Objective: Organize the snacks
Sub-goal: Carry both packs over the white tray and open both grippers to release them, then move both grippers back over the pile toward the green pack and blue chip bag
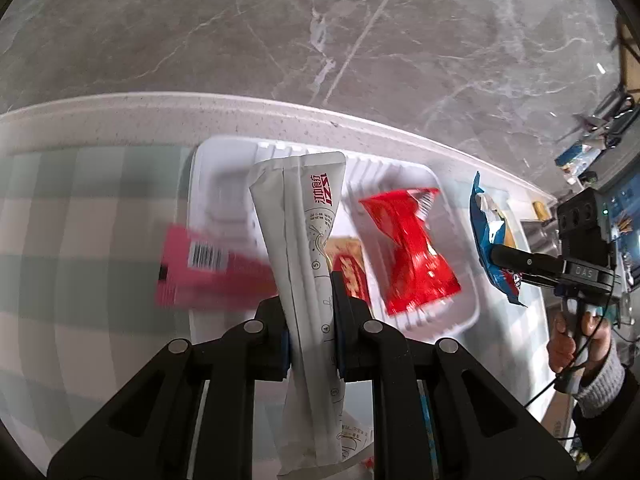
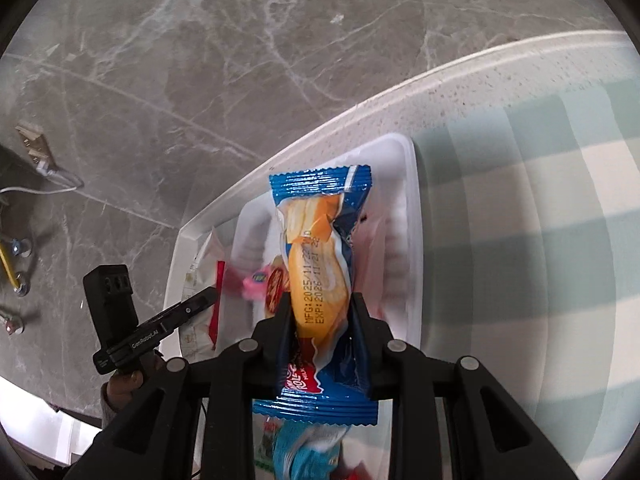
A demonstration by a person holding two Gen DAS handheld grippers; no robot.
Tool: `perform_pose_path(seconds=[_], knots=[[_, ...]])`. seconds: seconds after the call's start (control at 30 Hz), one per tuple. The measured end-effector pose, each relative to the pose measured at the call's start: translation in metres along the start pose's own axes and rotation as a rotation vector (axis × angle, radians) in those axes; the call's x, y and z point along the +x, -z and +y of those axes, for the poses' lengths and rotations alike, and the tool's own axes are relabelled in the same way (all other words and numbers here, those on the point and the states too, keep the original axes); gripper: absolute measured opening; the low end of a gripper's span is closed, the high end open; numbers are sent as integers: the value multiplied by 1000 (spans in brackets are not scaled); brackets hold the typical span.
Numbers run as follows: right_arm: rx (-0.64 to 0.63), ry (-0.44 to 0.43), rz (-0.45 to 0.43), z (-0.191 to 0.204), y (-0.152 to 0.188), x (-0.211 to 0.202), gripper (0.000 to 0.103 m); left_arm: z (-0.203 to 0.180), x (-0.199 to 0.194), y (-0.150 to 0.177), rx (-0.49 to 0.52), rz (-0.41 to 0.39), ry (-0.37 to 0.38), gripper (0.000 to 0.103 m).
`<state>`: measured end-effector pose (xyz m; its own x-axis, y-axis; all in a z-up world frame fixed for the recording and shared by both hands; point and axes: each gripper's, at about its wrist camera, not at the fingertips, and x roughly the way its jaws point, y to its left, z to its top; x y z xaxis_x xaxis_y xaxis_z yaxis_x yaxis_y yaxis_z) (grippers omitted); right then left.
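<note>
Left gripper (image 1: 310, 320) is clamped on a long white packet (image 1: 304, 240), holding it upright above the white tray's (image 1: 452, 328) near edge, and over on the right the right gripper (image 2: 320, 320) pinches a blue-and-yellow snack wrapper (image 2: 320, 264) across its middle, above the same tray. Down in the tray lie a red wrapper (image 1: 412, 252) by its right wall and a blurred pink packet (image 1: 208, 272) across its left rim, the tray sitting by the counter's (image 1: 120, 124) far edge, partly on a green checked cloth (image 1: 80, 220).
</note>
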<state>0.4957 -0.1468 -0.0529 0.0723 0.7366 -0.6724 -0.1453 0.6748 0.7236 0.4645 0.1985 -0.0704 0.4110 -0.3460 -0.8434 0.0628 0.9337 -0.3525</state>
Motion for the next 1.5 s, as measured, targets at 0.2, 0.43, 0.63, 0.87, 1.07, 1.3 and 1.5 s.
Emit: perform_pose_path(seconds=[0.2,0.43,0.63,0.87,1.07,1.3,1.5], knots=[[-25,85,-10,3,-19,15,38,3,29,-19,40,12,-87,15],[-100,136,-53,17,-14,2,55,1,28,-22,71,-2,-134,15],[-141,137,-99,27,4,-25,58,-7,8,-4,68,-39,-144,17],[-136,114,-110,31,30,-49,61,-7,-19,4,81,-90,-172,34],[-138,107,-117,34,49,-66,61,-7,-37,3,67,-126,-156,66],[-183,131,-120,42,77,-79,65,-20,-64,19,96,-165,-160,66],[-261,181,-84,50,114,-80,66,-43,-83,60,128,-148,-117,66]])
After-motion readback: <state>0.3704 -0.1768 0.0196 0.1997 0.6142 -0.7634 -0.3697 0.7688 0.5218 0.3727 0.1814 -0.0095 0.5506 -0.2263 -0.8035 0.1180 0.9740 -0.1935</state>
